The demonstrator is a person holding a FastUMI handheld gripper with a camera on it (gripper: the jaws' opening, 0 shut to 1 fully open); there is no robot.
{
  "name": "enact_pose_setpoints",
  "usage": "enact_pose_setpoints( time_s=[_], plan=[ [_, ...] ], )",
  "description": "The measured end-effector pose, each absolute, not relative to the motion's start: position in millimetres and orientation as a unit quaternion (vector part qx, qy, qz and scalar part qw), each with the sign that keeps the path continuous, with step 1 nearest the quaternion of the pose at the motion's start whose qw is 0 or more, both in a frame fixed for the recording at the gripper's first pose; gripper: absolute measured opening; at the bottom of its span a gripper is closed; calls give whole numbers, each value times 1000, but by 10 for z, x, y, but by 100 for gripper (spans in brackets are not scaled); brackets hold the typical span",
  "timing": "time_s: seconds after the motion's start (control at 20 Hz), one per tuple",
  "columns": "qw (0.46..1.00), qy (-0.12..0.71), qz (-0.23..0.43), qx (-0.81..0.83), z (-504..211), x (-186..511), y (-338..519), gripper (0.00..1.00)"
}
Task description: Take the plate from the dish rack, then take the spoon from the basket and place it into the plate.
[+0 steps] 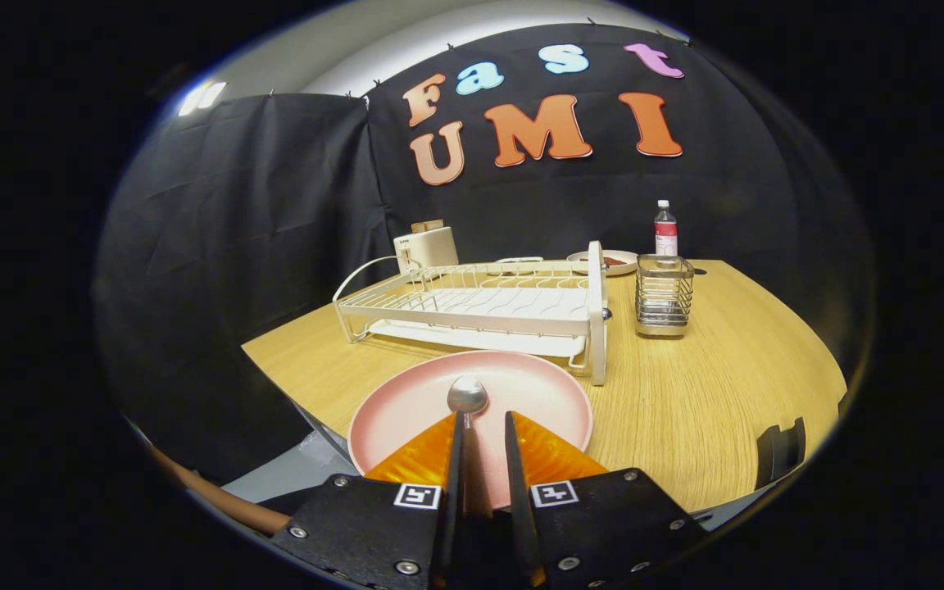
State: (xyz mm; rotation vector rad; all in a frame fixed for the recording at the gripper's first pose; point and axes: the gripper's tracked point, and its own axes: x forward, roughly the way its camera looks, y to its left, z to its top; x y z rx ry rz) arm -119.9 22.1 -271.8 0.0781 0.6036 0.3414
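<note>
1. The gripper (pixel 484 426) hangs over the near edge of a round pink plate (pixel 406 401), its fingers parted by a narrow gap.
2. A shiny metal spoon (pixel 467 397) lies in the plate, bowl pointing away, handle running back along the left finger; whether the fingers pinch it cannot be told.
3. The plate rests on a light wooden table (pixel 710 393).
4. Just beyond stands a white wire dish rack (pixel 480 307).
5. Beside the rack sits a metal mesh basket (pixel 664 295).
6. Farther back stand a cream toaster (pixel 425 246) and a small bottle (pixel 665 229).
</note>
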Motion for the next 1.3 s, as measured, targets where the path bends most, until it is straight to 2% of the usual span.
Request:
enact_pose_setpoints(
  time_s=[0.25, 0.65, 0.8, 0.9, 1.15, 1.3],
  plan=[
    [958, 248, 141, 36, -2383, -1021, 115, 31],
    [980, 165, 99, 42, -1727, -565, 100, 48],
    [989, 129, 56, 53, -1423, -353, -20, 64],
    [991, 109, 43, 61, -1211, -243, -42, 70],
    [996, 59, -7, 59, -752, -96, -174, 78],
    [997, 39, -9, 64, -548, -69, -121, 83]
  ],
)
